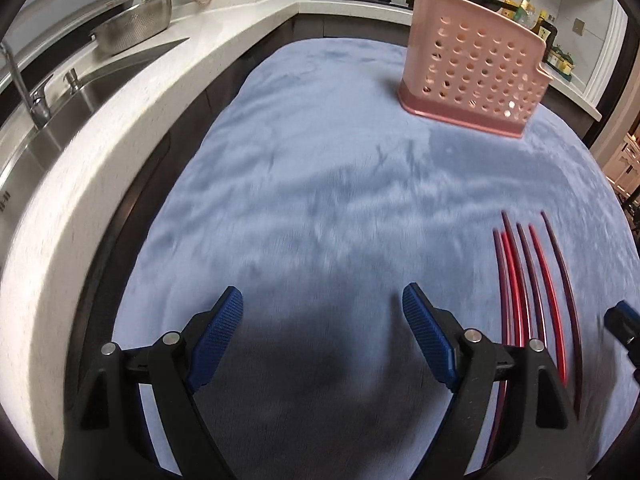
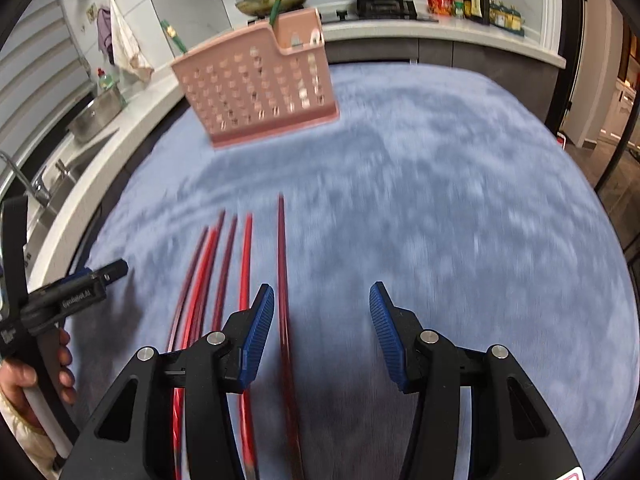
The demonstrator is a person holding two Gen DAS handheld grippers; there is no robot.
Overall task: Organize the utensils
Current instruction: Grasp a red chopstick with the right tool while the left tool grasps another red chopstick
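In the left wrist view, I am looking along the left gripper (image 1: 322,306) over a table covered with a blue fleece cloth (image 1: 320,184). Its fingers (image 1: 218,332) are standing spread wide, and nothing is lying between them, only bare cloth. The red chopsticks (image 1: 536,280) are lying in a loose row at about four o'clock, just beside the right finger and outside the gap. The pink perforated holder (image 1: 476,76) is standing upright at about one o'clock, well apart from the chopsticks. A tip of the other gripper is showing at the right edge.

In the right wrist view, I am seeing the right gripper (image 2: 322,308) hanging directly over the same chopsticks (image 2: 244,264). Its fingers (image 2: 260,336) are partly spread and are pinching nothing. One dark red stick is running through the gap, close to the left finger, and I cannot tell if it is touching the pad. The other sticks are lying at about ten o'clock from the gap. The holder (image 2: 256,88) is at about eleven o'clock, far away, and a green utensil (image 2: 278,0) is already sticking out of it.

I am judging that the task is at an early part: all the red sticks in view are lying on the cloth, and each one is waiting to be picked up and carried to the holder.
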